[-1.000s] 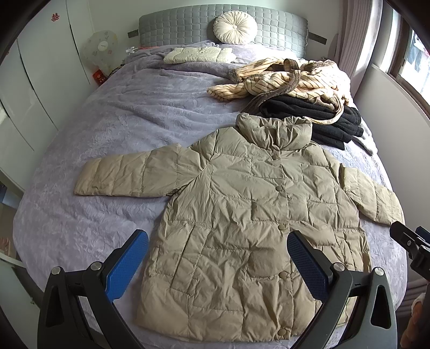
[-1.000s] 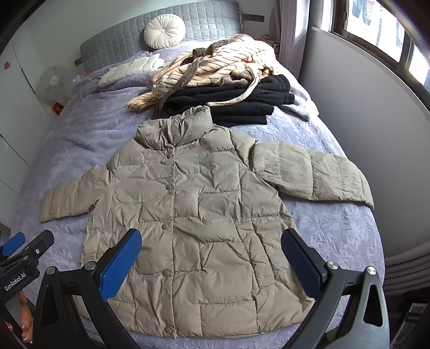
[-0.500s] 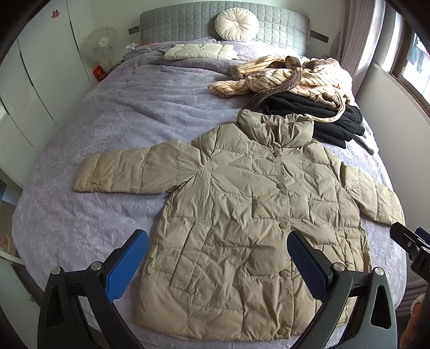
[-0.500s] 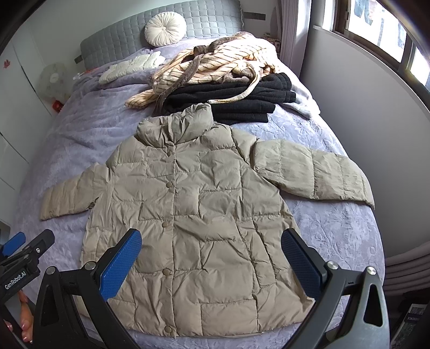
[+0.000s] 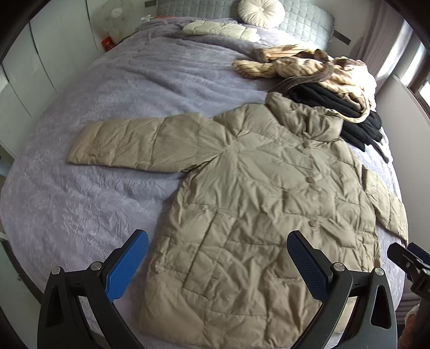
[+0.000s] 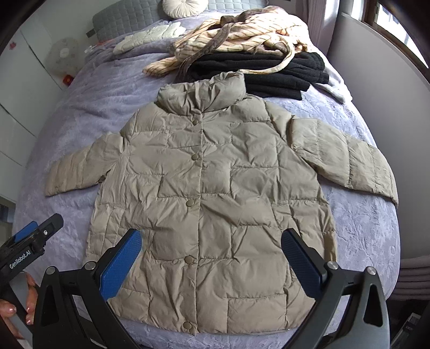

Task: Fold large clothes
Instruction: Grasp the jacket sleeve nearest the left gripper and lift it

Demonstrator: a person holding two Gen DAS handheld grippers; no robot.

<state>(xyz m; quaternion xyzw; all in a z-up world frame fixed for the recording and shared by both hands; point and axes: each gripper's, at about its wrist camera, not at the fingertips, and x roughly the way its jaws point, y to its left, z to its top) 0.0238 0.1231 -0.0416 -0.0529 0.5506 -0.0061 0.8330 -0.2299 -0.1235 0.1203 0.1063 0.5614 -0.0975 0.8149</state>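
A beige quilted puffer jacket [image 5: 258, 204] [image 6: 212, 198] lies flat and buttoned on the lavender bedspread [image 5: 113, 112] [image 6: 365, 233], collar toward the headboard, both sleeves spread out. My left gripper [image 5: 217, 265] hovers open above the jacket's lower left hem, nothing between its blue pads. My right gripper [image 6: 212, 263] hangs open over the jacket's lower front, also empty. The left gripper's tip [image 6: 35, 236] shows at the left edge of the right wrist view, held by a hand [image 6: 16, 311].
Beyond the collar lies a pile of striped cream clothes [image 5: 311, 67] [image 6: 242, 35] on folded black garments [image 5: 338, 112] [image 6: 268, 69]. A round cushion [image 5: 260, 12] leans on the grey headboard. White cupboards [image 5: 29, 69] stand left, a wall [image 6: 384, 88] right of the bed.
Both grippers have moved forward and lower over the bed, so the jacket looks larger. The left view has swung toward the left sleeve. The jacket has not moved.
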